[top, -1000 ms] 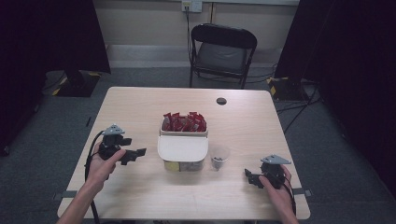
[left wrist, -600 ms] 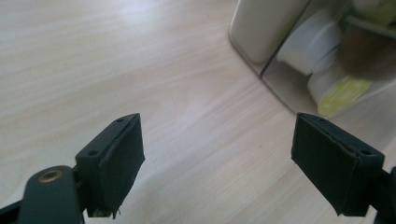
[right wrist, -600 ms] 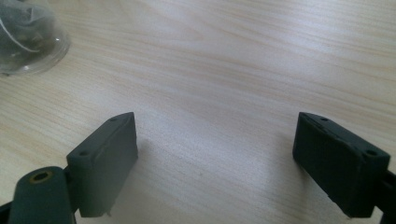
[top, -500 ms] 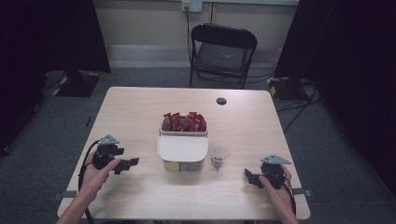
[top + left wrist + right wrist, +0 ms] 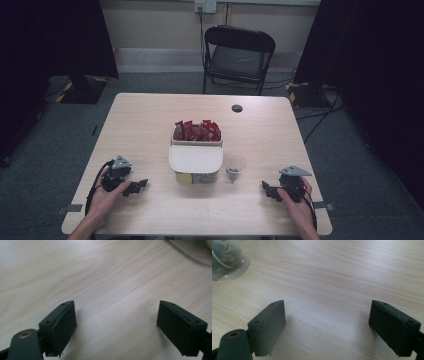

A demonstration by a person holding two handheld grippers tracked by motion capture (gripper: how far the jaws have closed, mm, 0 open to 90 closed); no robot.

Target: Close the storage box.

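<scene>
Currently both claws rest low at the near edge of the tabletop [image 5: 150, 125], one at each side of the central items. Left claw [image 5: 136, 187] lies under the person's left hand [image 5: 102, 192], jaws pointing right toward the lidded container [image 5: 195, 161]; in the left gripper view the left claw [image 5: 117, 327] stands wide open, bare wood between the two black pads, nothing held. Right claw [image 5: 267, 191] sits under the right hand [image 5: 296, 200], jaws pointing left toward the clear plastic cup [image 5: 234, 167]; in the right gripper view the right claw [image 5: 327, 327] is likewise spread wide and empty, with the cup [image 5: 227, 260] at upper left, well apart from the pads.

Items: lidded container at tabletop centre, white rounded lid on top, yellowish label showing on its near wall. Directly behind it, touching or just beside, an open tray of red packets [image 5: 196, 132]. Clear cup stands upright just right of the container; dark contents at its bottom, too small to identify. Small dark round object [image 5: 237, 108] lies toward the far right of the tabletop, well apart from the rest.

Beyond the far edge: black folding chair [image 5: 235, 57] on grey floor.
</scene>
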